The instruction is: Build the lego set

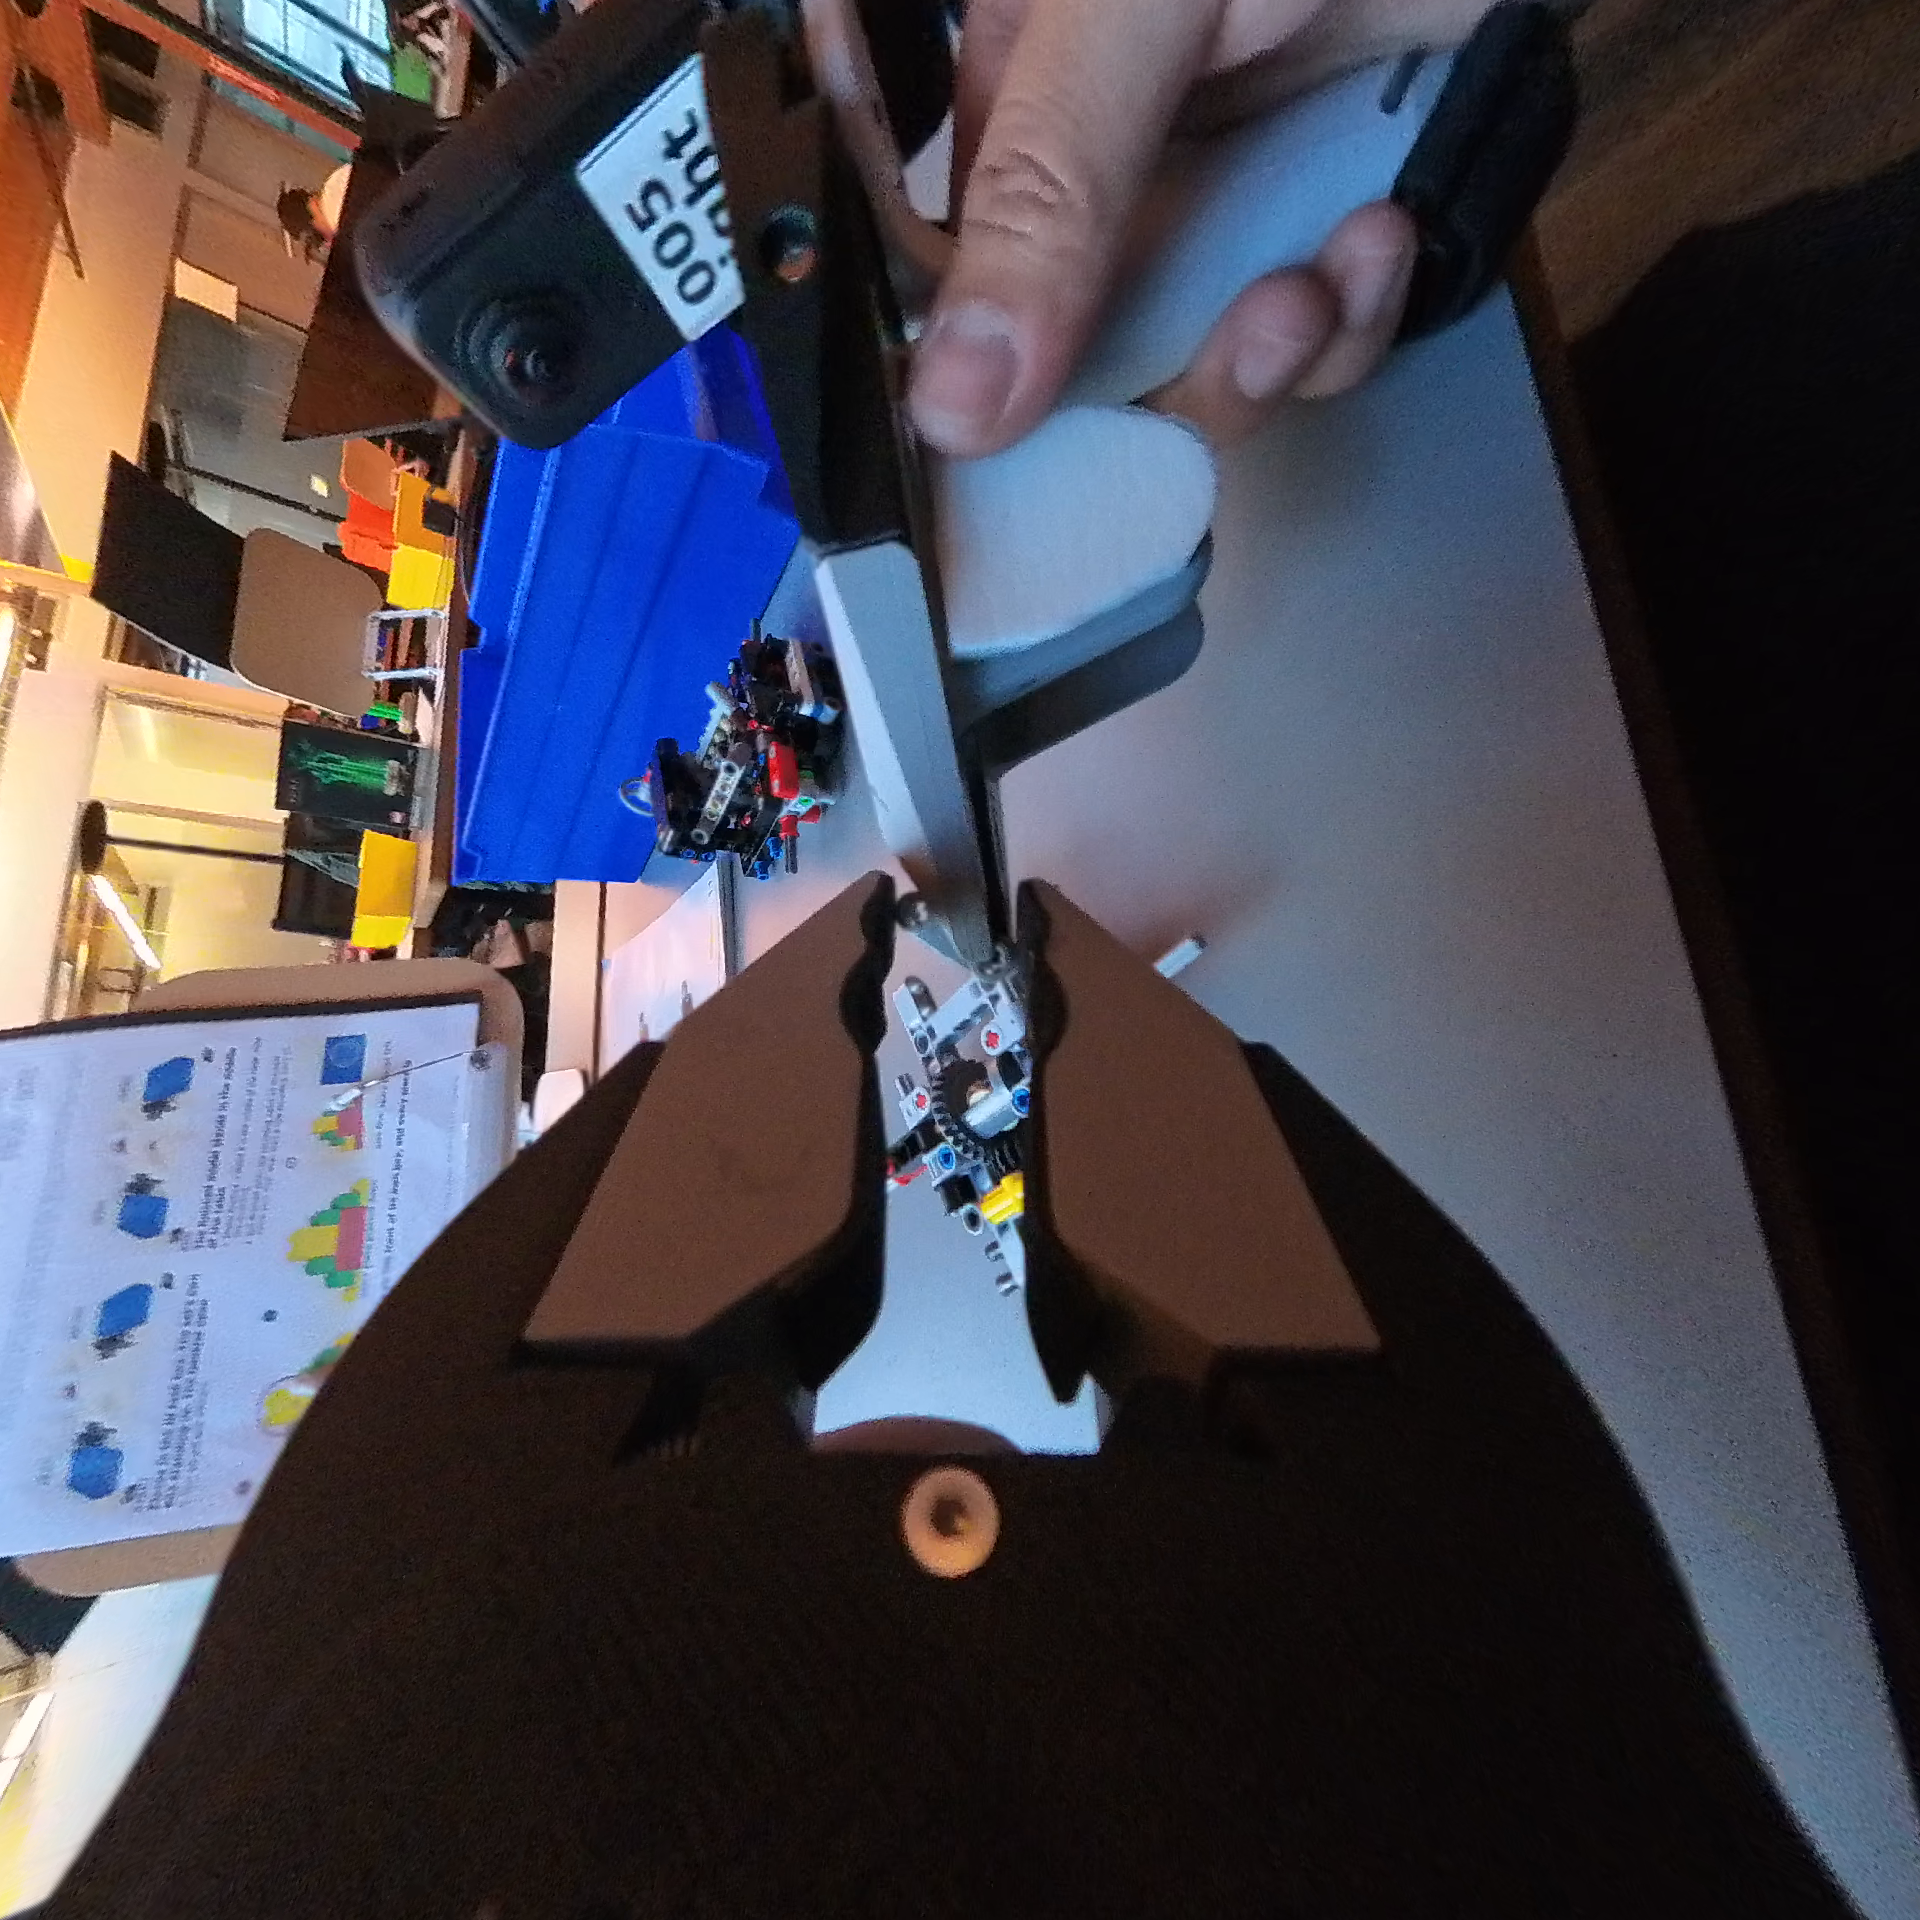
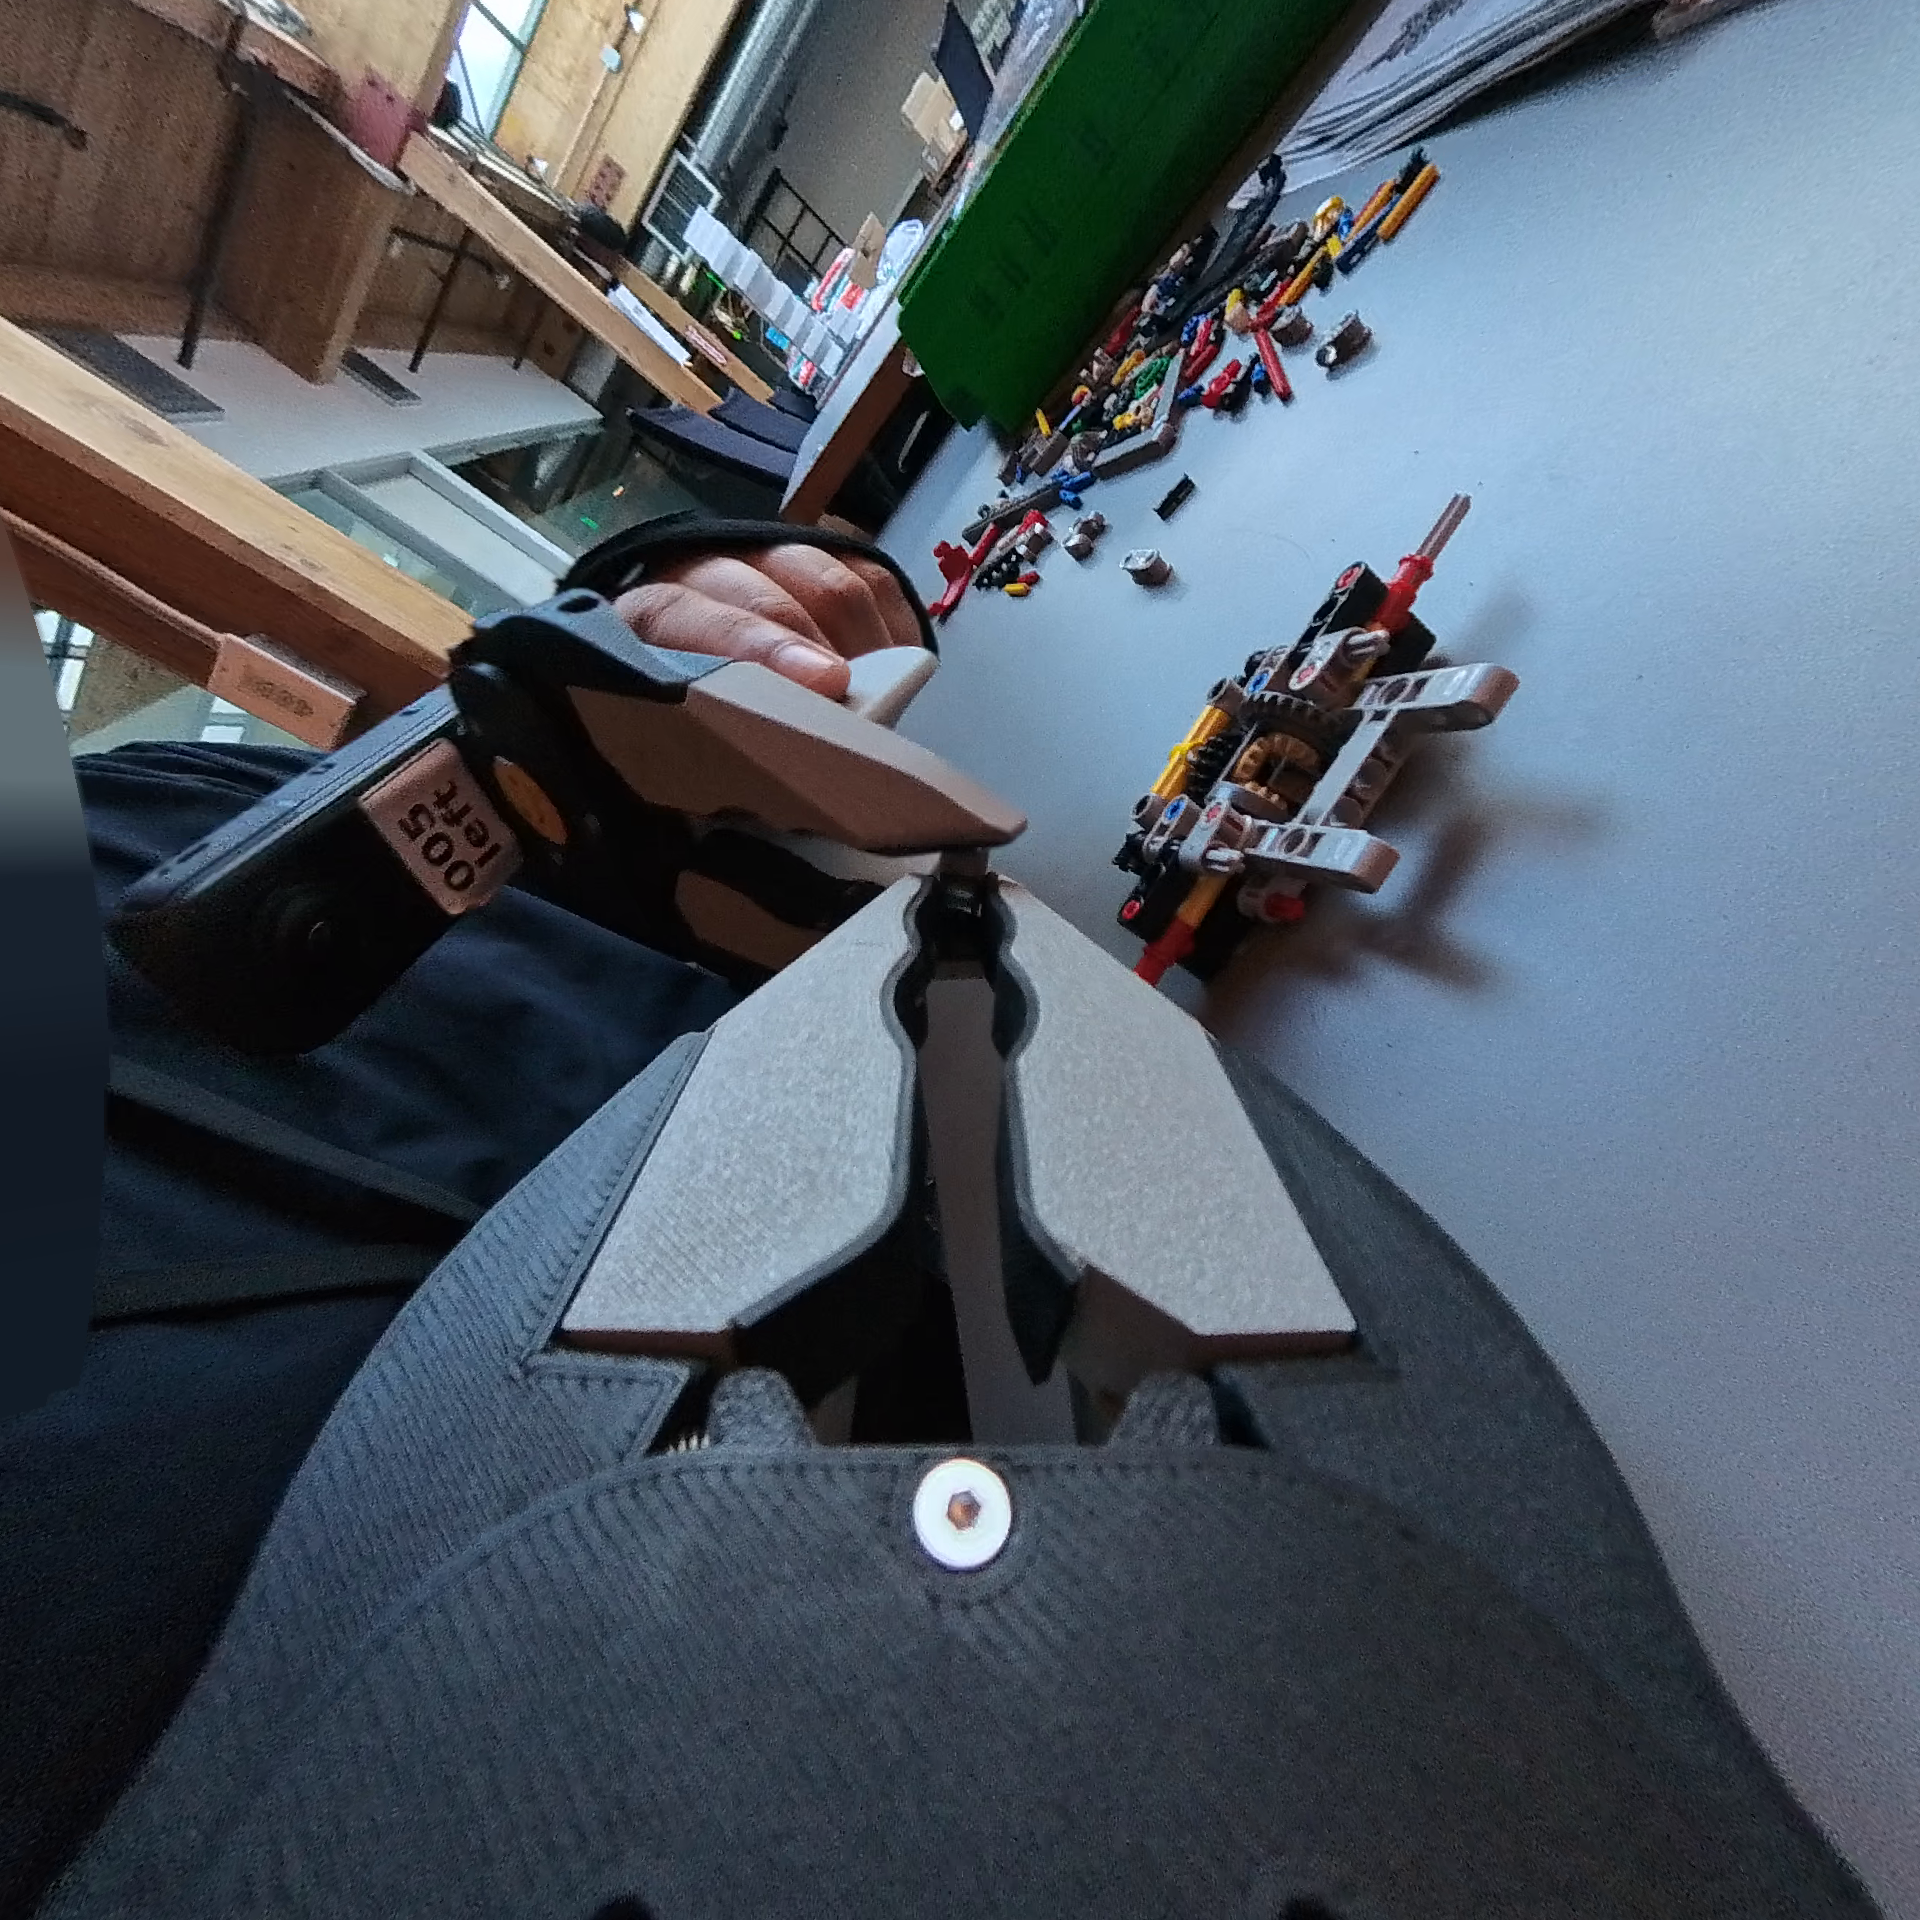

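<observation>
My right gripper (image 2: 961, 906) is shut on a small dark piece (image 2: 961, 896) pinched at its very tips. My left gripper (image 1: 958, 900) is open. The right gripper's tips (image 1: 961, 927) reach down into the gap between its fingertips. In the right wrist view the left gripper's upper finger (image 2: 831, 774) ends just over the dark piece. A grey, black and yellow beam-and-gear assembly (image 2: 1309, 790) lies on the grey table (image 2: 1662, 520), apart from both grippers. It shows through the left gripper's gap in the left wrist view (image 1: 971, 1091).
A blue bin (image 1: 613, 644) stands behind a second dark brick build (image 1: 758, 769). A green bin (image 2: 1091, 208) stands behind several loose parts (image 2: 1195, 343). A picture instruction sheet (image 1: 208, 1247) lies at the left. A small white piece (image 1: 1179, 956) lies on the table. My two grippers' fingertips are within a few centimetres of each other.
</observation>
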A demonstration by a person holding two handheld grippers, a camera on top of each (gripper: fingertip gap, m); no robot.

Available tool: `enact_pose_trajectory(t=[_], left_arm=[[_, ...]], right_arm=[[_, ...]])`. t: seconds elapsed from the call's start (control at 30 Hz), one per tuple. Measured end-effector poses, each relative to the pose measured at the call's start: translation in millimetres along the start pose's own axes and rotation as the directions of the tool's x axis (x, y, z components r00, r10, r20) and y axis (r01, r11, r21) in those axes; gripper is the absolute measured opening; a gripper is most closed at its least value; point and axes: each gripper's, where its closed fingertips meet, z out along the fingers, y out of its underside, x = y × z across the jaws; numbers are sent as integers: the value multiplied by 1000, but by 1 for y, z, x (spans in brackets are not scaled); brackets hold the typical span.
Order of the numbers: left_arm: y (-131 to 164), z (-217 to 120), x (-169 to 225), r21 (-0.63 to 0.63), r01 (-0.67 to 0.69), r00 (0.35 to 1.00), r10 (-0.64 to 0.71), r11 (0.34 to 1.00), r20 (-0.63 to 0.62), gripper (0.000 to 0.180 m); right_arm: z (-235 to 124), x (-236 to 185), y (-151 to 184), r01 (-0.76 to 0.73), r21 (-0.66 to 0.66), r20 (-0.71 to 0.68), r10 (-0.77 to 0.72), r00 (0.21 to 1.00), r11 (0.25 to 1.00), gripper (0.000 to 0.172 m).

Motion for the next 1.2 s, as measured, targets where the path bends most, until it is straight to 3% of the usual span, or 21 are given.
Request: enact_pose_trajectory(t=[0.1,0.37,0.6,0.9,1.07,1.2], left_arm=[[0,-3,-7,25,89,996,-90,996,17,30],[-5,-9,-17,87,290,955,-294,953,38,11],[-13,-13,-23,154,267,956,-281,951,78,6],[-20,-16,-19,182,208,970,-226,961,85,6],[-19,-14,-18,177,210,970,-227,961,82,6],[-20,-14,-18,197,250,961,-268,948,69,6]], right_arm=[[-3,0,-5,4,30,1,-5,1000,1000,4],[-8,-6,-18,34,163,11,-36,999,986,4],[-13,-16,-25,31,230,64,-47,997,973,4],[-16,-21,-18,25,164,73,-38,997,986,5],[-18,-24,-17,8,150,105,-24,994,989,16],[-19,-19,-17,19,153,73,-31,997,988,5]])
